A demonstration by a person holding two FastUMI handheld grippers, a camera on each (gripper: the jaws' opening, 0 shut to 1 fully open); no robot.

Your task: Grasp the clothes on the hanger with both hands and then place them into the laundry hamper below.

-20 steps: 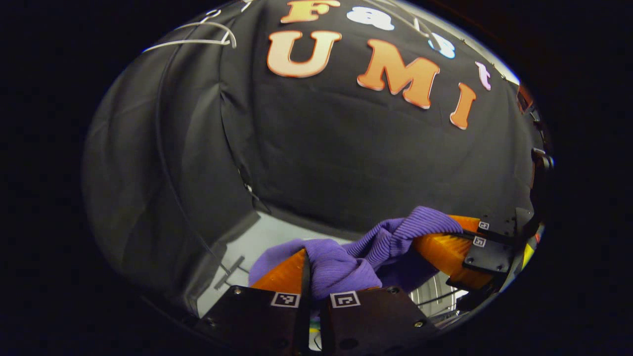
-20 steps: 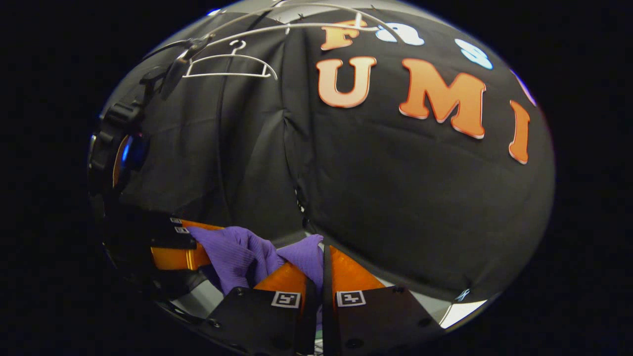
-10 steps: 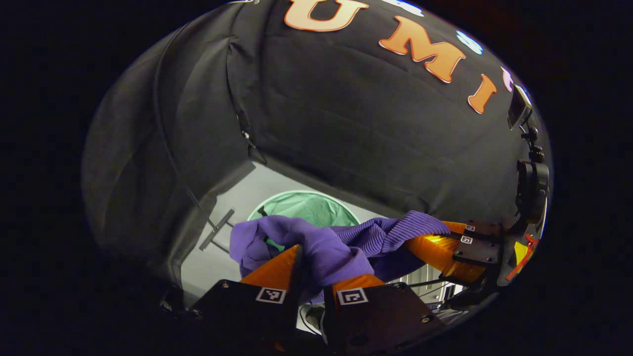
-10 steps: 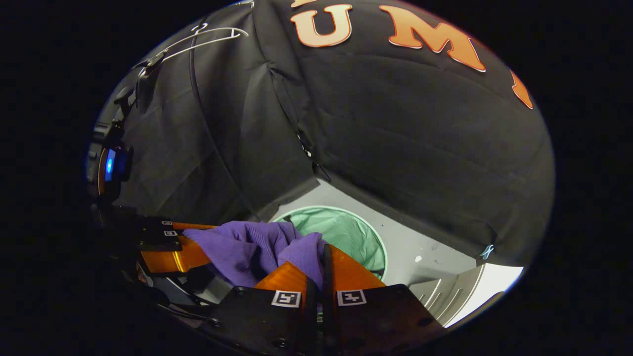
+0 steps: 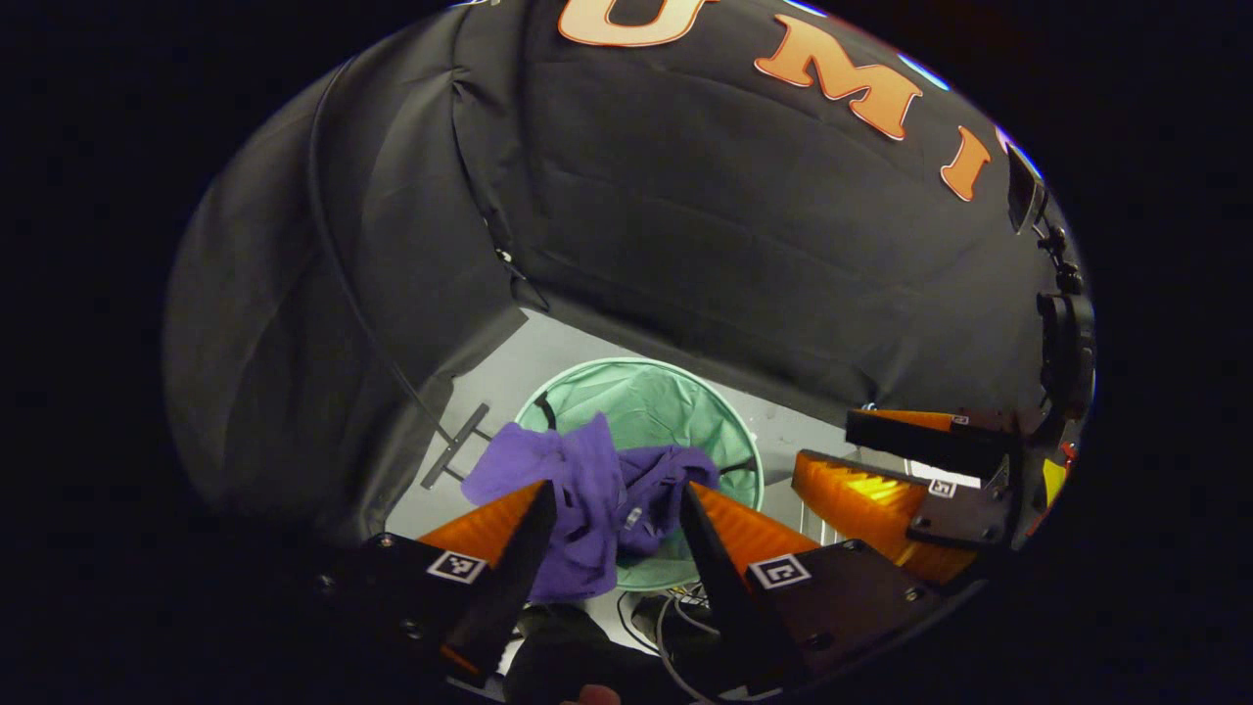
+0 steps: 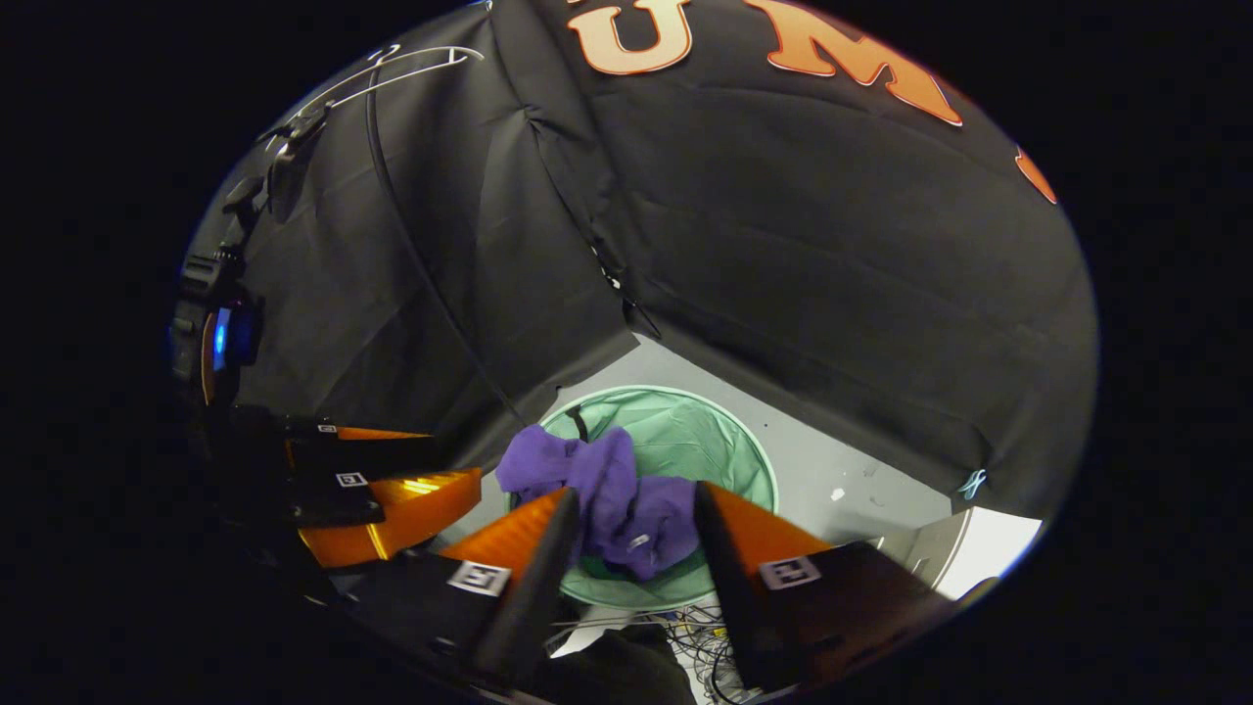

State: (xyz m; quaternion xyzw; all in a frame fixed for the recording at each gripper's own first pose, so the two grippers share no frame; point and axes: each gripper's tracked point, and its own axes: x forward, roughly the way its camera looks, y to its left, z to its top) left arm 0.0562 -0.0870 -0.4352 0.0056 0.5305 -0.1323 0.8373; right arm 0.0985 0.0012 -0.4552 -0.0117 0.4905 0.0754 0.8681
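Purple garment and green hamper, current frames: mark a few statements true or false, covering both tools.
1. Both fingers of the left tool press on the purple garment. False: its fingers are spread and the garment is free of them.
2. The right tool is open. True.
3. The garment is over the green hamper, part of it draped across the rim. True.
4. A white hanger hangs bare at upper left in the right gripper view. True.
5. The hamper is lying on its side. False: its round opening faces up.

No readable text, brand or number; small black-white coded squares on gripper bodies (image 5: 458, 566) (image 6: 788, 572), lower frame, not legible.
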